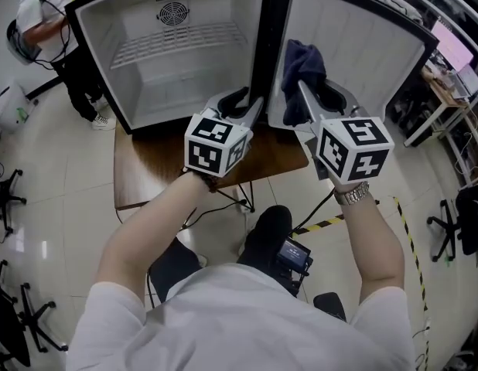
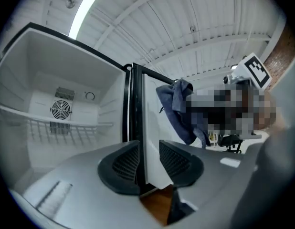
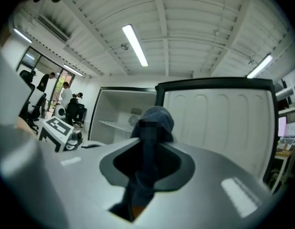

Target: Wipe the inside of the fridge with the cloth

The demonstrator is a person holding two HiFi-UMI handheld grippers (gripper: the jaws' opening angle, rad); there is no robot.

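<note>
A small white fridge (image 1: 169, 60) stands open on a wooden table (image 1: 162, 168), its door (image 1: 355, 60) swung out to the right. Inside are a wire shelf (image 1: 177, 41) and a round fan grille (image 1: 172, 12). My right gripper (image 1: 310, 91) is shut on a dark blue cloth (image 1: 301, 72), held up in front of the door's inner face. In the right gripper view the cloth (image 3: 154, 120) bunches above the pads and hangs below them. My left gripper (image 1: 239, 103) is at the door's hinge edge. Its jaws stand open, with the door's edge (image 2: 146, 123) showing in the gap.
A person (image 1: 46, 14) stands at the back left of the fridge. A black bag (image 1: 270, 234) lies on the floor under the table. Office chairs (image 1: 7, 199) stand at the left, and desks with a monitor (image 1: 452, 49) at the right. Striped tape (image 1: 409, 238) marks the floor.
</note>
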